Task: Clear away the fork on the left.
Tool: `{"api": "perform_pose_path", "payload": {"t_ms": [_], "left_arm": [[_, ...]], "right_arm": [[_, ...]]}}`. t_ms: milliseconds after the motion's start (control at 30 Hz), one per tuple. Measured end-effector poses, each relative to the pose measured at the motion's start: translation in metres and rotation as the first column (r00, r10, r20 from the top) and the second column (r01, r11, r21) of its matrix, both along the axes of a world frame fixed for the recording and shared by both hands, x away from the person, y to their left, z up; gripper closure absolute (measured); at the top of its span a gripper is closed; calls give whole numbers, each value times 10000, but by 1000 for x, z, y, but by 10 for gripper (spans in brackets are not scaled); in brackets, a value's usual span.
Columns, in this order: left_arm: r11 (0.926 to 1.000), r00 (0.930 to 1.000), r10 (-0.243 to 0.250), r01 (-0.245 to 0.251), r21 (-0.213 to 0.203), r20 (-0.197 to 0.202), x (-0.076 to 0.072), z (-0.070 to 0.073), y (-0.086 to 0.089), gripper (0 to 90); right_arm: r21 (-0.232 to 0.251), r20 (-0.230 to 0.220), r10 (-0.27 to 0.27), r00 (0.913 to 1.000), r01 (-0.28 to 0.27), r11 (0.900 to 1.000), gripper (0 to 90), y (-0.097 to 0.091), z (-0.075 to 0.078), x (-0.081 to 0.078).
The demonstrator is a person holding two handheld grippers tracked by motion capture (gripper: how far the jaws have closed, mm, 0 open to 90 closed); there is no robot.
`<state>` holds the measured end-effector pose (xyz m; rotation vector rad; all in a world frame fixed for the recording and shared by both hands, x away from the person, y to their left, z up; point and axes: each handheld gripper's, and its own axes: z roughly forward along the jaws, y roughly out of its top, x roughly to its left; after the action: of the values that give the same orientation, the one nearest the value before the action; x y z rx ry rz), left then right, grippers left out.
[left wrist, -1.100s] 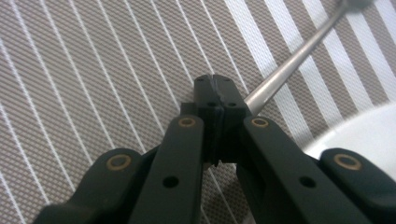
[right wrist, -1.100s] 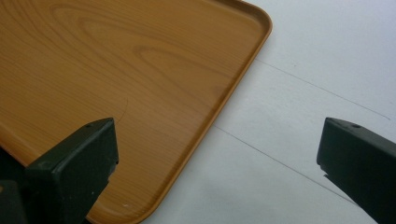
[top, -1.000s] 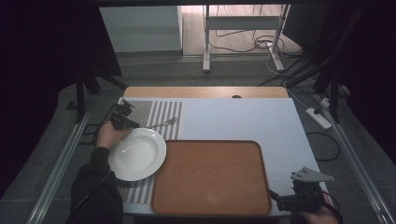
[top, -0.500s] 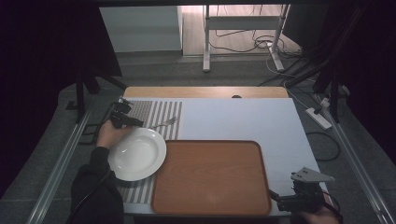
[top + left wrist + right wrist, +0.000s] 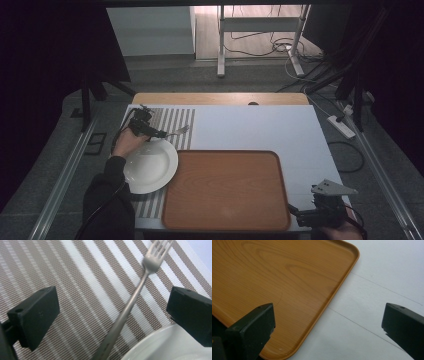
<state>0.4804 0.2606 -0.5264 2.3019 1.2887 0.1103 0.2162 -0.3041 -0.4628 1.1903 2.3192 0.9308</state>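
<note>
A silver fork (image 5: 130, 302) lies flat on the striped placemat (image 5: 75, 290), its handle end beside the rim of a white plate (image 5: 160, 347). My left gripper (image 5: 112, 300) is open. Its jaws have just been opening and now stand wide on either side of the fork handle without touching it. From above, the left gripper (image 5: 159, 133) sits at the plate's (image 5: 148, 167) far edge, with the fork (image 5: 179, 131) pointing away to the right. My right gripper (image 5: 328, 315) is open and holds nothing, hovering over the near right corner of the wooden tray (image 5: 274, 272).
The wooden tray (image 5: 225, 190) lies in the middle of the white table (image 5: 260, 125), right of the plate. The right gripper (image 5: 300, 215) sits near the table's front edge. Bare white tabletop stretches behind and to the right of the tray. Cables and a table frame lie on the floor beyond.
The left gripper's jaws have opened and let go of the fork, which stays on the placemat. The left hand has shifted slightly. The right gripper has not moved.
</note>
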Motion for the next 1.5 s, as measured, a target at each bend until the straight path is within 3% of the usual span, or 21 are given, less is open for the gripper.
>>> {"api": "perform_pose_path", "payload": {"t_ms": [167,267,400,500,700,867,1067,1167,1400,1500], "left_arm": [[9971,9992,-335,348,681,-197,4,-4,-15,0],[9936,9991,-295,326,1080,-293,6,-5,-20,9],[9878,9992,-269,308,1523,-282,7,-6,-21,109],[9886,9994,-336,347,1464,-105,5,-5,-18,165],[9912,9987,-452,422,1254,216,1,-2,-5,467],[9930,9987,-460,431,1104,237,-1,-1,2,795],[9947,9988,-490,482,913,60,0,0,3,843],[9982,9989,-462,463,393,-35,2,0,5,844],[9985,9984,-552,551,28,158,3,8,-6,844],[9977,9975,-672,670,103,238,3,11,-13,843]], "right_arm": [[-4,3,-11,10000,11,10000,0,0,0,0],[-18,7,-8,10000,8,10000,0,0,0,0],[-41,9,-12,10000,12,10000,0,0,0,0],[-45,7,-14,10000,14,10000,0,0,0,0],[-73,-5,-34,10000,34,10000,0,1,-1,0],[-93,-52,-63,10000,63,9999,0,1,-1,0],[-85,-57,-76,10000,76,9999,0,0,-1,0],[-93,-43,-76,10000,75,9999,0,1,-1,0],[-81,-21,-74,10000,74,9999,0,0,0,0],[-76,-14,-83,10000,82,9999,0,0,0,0]]}}
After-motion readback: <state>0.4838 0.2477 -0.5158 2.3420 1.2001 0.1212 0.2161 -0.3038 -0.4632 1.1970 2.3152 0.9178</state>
